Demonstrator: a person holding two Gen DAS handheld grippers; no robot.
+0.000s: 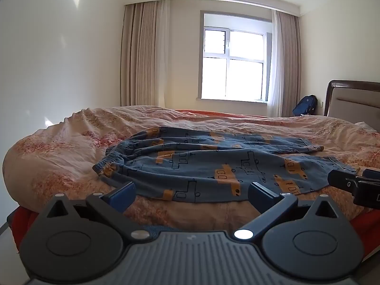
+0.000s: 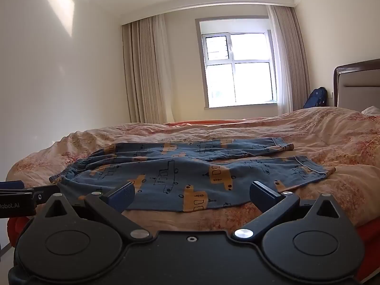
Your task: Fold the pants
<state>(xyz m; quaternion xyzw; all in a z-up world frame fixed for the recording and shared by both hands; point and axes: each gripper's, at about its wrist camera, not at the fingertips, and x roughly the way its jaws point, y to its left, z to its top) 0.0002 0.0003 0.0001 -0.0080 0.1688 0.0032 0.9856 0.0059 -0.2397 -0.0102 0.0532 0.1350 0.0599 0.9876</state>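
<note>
blue cotton pants with orange vehicle print (image 1: 209, 166) are lying flat on the floral quilted bed (image 1: 59, 147); soft, light, floppy. both tongs, left (image 1: 191, 196) and right (image 2: 192, 196), are hovering spread, empty; best pinching waistband (image 1: 111, 156) and hem.

L gripper (image 1: 191, 196): jaws spread wide, nothing between the pads, fingers (image 1: 122, 196) level and pointing fwd, both blue pads in view w/ a broad gap. R gripper (image 2: 192, 196): same pose, jaws wide apart, fingers (image 2: 264, 196) empty and level. The two sit side by side at abt the same height; R's tip shows beyond L's right finger in the L wrist view, and L's body shows off R's left finger in the R wrist view, not touching.
</note>
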